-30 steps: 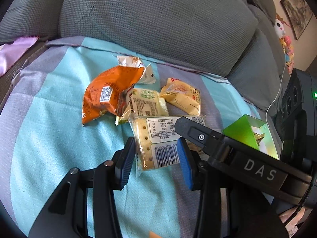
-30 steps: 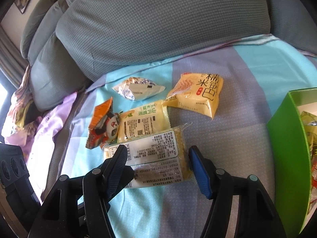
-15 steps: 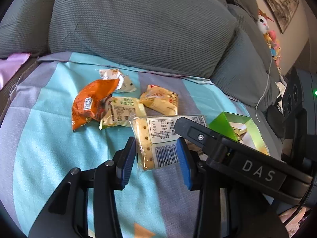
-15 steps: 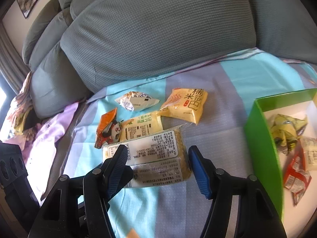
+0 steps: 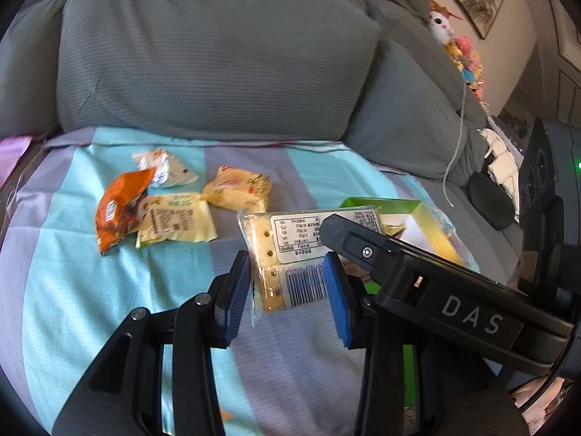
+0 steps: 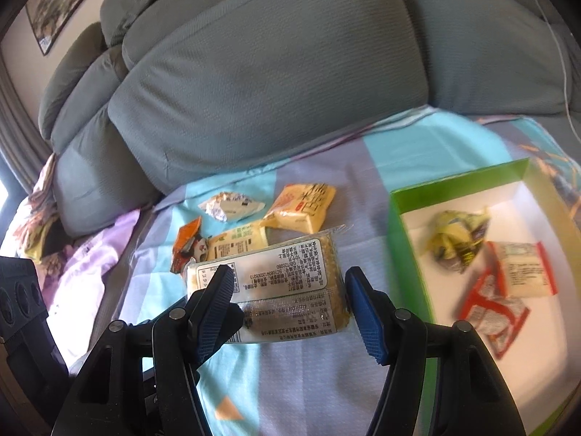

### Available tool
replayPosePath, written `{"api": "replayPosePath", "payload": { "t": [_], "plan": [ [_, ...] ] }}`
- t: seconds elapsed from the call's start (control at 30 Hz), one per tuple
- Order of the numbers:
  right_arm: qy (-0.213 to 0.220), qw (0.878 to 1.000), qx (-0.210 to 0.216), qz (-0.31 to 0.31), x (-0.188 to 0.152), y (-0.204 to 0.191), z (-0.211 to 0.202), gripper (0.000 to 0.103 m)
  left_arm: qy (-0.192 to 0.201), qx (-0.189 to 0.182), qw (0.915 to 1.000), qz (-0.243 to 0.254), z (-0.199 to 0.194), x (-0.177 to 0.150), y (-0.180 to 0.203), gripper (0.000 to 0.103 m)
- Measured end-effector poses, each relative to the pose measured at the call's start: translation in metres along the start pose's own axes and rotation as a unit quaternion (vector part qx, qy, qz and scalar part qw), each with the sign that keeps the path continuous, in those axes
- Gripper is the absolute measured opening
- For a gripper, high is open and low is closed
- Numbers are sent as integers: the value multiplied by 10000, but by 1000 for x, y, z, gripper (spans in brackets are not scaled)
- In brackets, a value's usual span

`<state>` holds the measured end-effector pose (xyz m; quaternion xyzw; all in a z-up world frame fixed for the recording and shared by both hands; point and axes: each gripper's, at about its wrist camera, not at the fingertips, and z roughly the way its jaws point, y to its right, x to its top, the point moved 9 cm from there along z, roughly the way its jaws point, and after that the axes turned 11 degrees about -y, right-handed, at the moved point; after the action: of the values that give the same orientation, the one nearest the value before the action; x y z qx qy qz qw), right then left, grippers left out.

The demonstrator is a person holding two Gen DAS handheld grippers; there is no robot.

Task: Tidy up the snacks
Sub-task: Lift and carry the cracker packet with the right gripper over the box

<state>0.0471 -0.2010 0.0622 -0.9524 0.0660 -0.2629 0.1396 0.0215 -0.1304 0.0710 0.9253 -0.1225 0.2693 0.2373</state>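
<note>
A clear pack of crackers (image 5: 290, 250) with a white label and barcode hangs above the striped blanket, held from two sides. My left gripper (image 5: 287, 292) is shut on its barcode end. My right gripper (image 6: 287, 301) is shut across the same cracker pack (image 6: 276, 272). The right tool's black housing (image 5: 468, 316) crosses the left wrist view and hides part of the pack. A green box (image 6: 395, 225) with a white floor lies to the right; it holds a yellow-green wrapper (image 6: 457, 239) and two red-and-white packets (image 6: 523, 272).
On the blanket behind lie an orange packet (image 5: 116, 210), a pale yellow packet (image 5: 178, 218), a yellow packet (image 5: 238, 189) and a white wrapper (image 5: 163, 167). Grey sofa cushions (image 5: 203, 54) rise at the back. A pink cloth (image 6: 90, 261) lies at the left.
Both grippers have risen with the cracker pack and carried it right, away from the loose snacks. The green box has come much further into the right wrist view.
</note>
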Motion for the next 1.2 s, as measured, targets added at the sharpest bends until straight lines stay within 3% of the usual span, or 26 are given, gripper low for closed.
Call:
{"api": "replayPosePath", "payload": {
  "t": [0.23,0.67,1.2],
  "plan": [
    [328,9994,-85,94,8,19,-35,66,126,-98,9995,268,-2,10,38,40],
    [686,9955,-311,574,15,87,-84,66,17,-427,9968,681,21,20,110,38],
    [588,9911,-158,1180,11,152,-93,66,-334,-441,9948,857,60,17,154,35]
  ]
}}
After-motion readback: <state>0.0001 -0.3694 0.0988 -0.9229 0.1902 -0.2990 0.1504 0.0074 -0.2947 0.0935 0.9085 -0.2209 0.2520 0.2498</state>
